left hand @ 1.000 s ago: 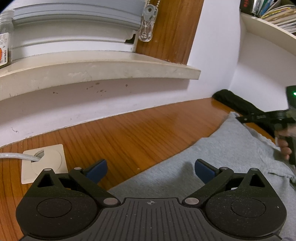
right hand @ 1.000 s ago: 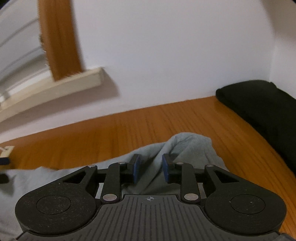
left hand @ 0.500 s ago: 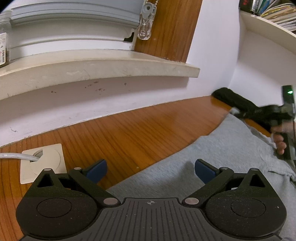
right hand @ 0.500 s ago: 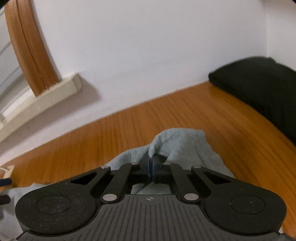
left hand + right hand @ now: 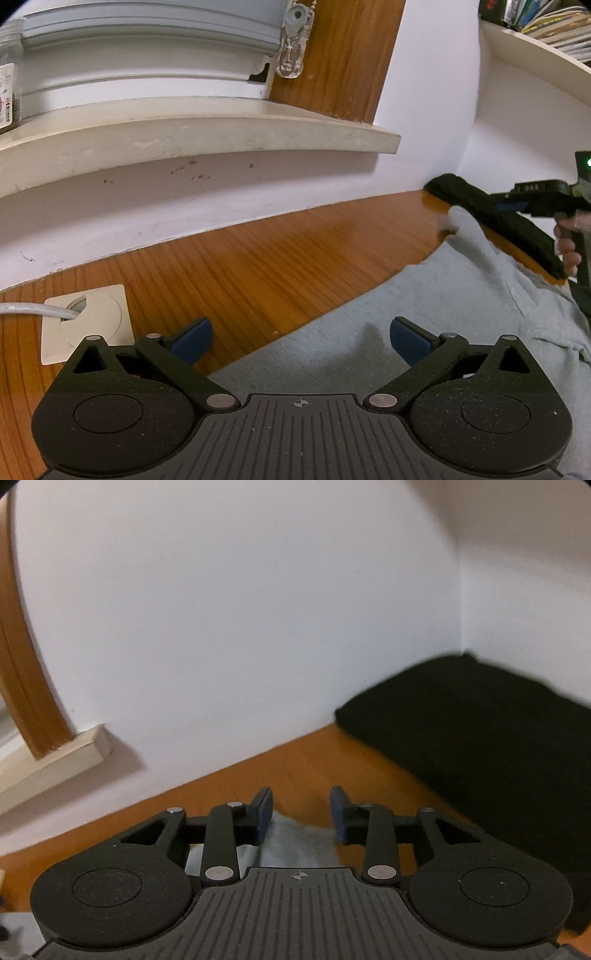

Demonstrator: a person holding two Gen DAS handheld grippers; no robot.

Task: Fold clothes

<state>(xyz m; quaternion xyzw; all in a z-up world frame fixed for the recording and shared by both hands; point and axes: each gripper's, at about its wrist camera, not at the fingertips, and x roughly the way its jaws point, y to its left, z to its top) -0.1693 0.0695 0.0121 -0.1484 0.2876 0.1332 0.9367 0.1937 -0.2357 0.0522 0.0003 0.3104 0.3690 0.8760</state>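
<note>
A grey garment (image 5: 424,302) lies spread on the wooden table (image 5: 258,258), its far corner (image 5: 461,221) close to the wall. My left gripper (image 5: 301,334) hovers open over the garment's near left edge, nothing between its blue pads. In the left wrist view my right gripper (image 5: 508,205) hangs just above that far corner, held by a person's hand (image 5: 569,251). In the right wrist view the right gripper (image 5: 301,808) has its jaws opening; the grey cloth (image 5: 295,843) lies low between and behind the pads, which do not press on it.
A folded black cloth (image 5: 480,731) lies along the right wall, close to the right gripper. The window sill (image 5: 221,125) overhangs the table's back. A white cable plate (image 5: 85,321) with a cable sits by the left gripper. A bookshelf (image 5: 546,22) is up right.
The right gripper closed on the grey corner, carried it toward the back wall, then opened and let it go. The left gripper stayed put.
</note>
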